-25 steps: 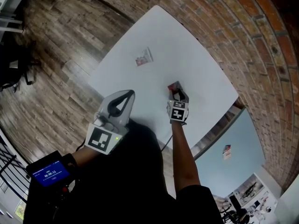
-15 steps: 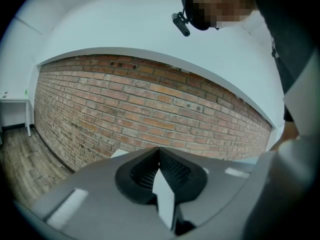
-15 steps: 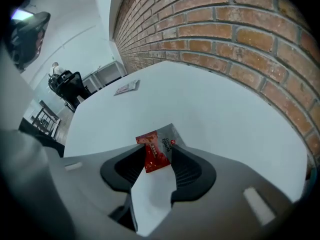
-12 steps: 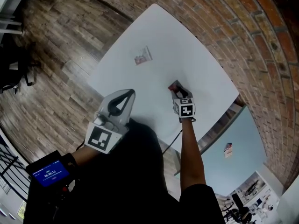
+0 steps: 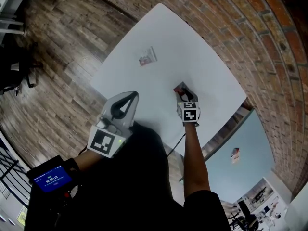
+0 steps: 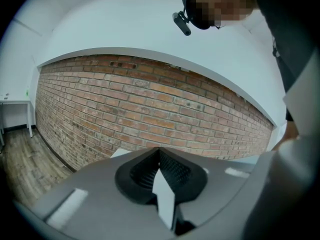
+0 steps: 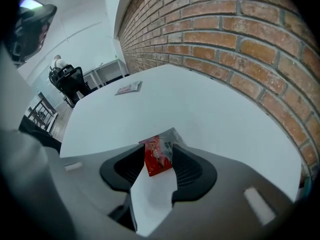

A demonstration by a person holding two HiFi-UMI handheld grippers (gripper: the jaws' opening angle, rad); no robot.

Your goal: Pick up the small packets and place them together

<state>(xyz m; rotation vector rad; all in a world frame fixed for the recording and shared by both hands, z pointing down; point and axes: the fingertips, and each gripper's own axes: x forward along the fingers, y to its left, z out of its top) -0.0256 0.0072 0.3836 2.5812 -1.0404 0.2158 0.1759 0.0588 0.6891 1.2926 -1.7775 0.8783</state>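
Observation:
A red and white small packet [image 5: 179, 89] lies flat on the white table [image 5: 192, 42] near its right edge. My right gripper [image 5: 183, 96] reaches over it from the near side. In the right gripper view the packet [image 7: 156, 161] lies between the jaws of the right gripper [image 7: 159, 145], which are opening. A second small packet [image 5: 147, 58] lies at the table's far left and shows as a pale packet [image 7: 128, 88] in the right gripper view. My left gripper [image 5: 126, 101] hangs off the table's near edge, shut and empty. The left gripper [image 6: 160, 156] faces the brick wall.
A brick wall [image 5: 260, 42] runs along the table's far side and wood floor [image 5: 53, 57] lies to the left. A pale blue surface [image 5: 240, 148] at lower right carries another small packet [image 5: 234, 155]. A black chair [image 7: 67, 79] stands beyond the table's far end.
My right gripper has shifted slightly to the right over the red packet, which stays on the table. The left gripper has not moved.

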